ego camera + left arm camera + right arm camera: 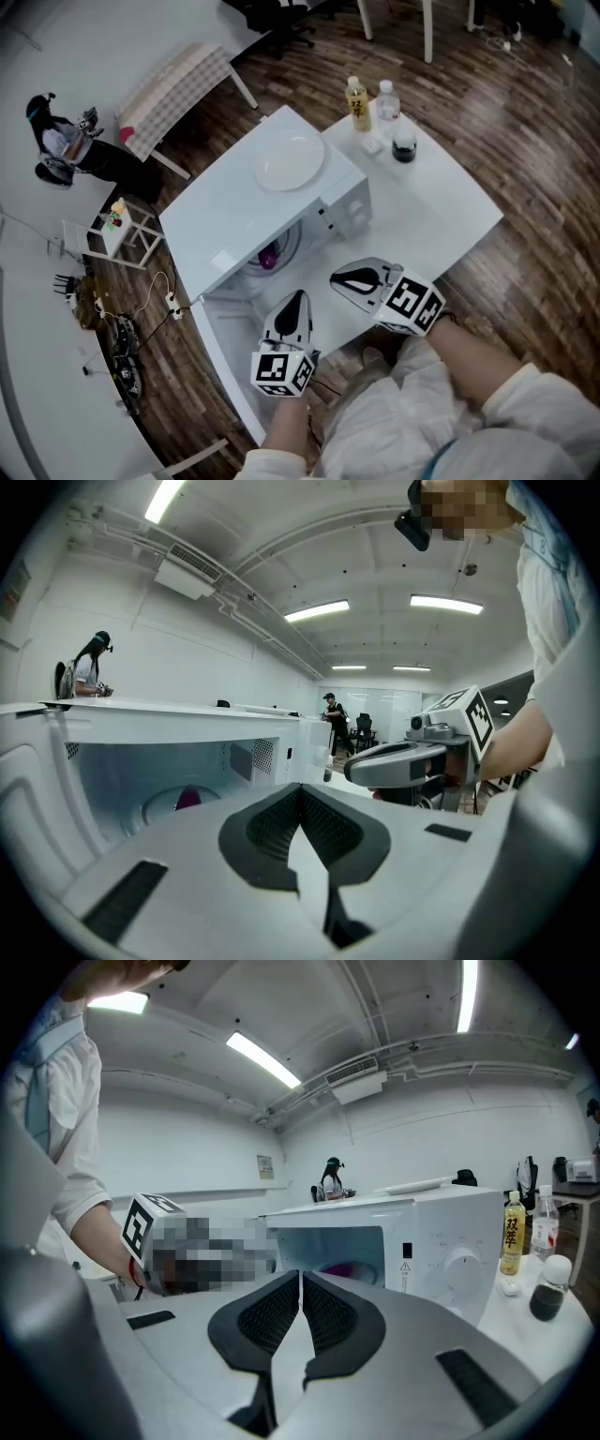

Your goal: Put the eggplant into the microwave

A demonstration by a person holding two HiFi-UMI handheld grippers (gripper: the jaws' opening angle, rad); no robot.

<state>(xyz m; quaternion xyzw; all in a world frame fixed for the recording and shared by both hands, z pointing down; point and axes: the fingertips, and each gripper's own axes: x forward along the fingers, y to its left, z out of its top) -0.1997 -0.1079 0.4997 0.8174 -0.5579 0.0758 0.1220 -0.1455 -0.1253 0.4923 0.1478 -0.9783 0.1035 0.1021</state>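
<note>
Floor was dark wood plank. White table stood askew on it, with the person's white sleeves at its near edge. Bench under a checked cloth stood well apart at upper left. Small white rack stood left of the table, and cables lay loose on the floor below the rack. Second person was at the far left.

Microwave, white, sat on the table's left half, door open, cavity facing the grippers. The right gripper view showed its panel with a round dial to the right of the cavity. Plate, white, lay on the microwave's roof.

Left gripper was held just before the cavity mouth, jaws closed pad to pad with nothing between them. Its own view looked past them into the lit cavity. Right gripper was beside it on the right, in front of the panel side, jaws likewise pressed together and holding nothing. The two grippers were near each other but apart. In the left gripper view the right gripper crossed the right of the frame and covered the table behind it.

Yellow bottle, clear bottle, dark jar and a small white item were grouped at the table's far corner, behind the microwave's right side, well apart from both grippers.

Eggplant, purple, lay inside the cavity on the turntable, only partly showing.
</note>
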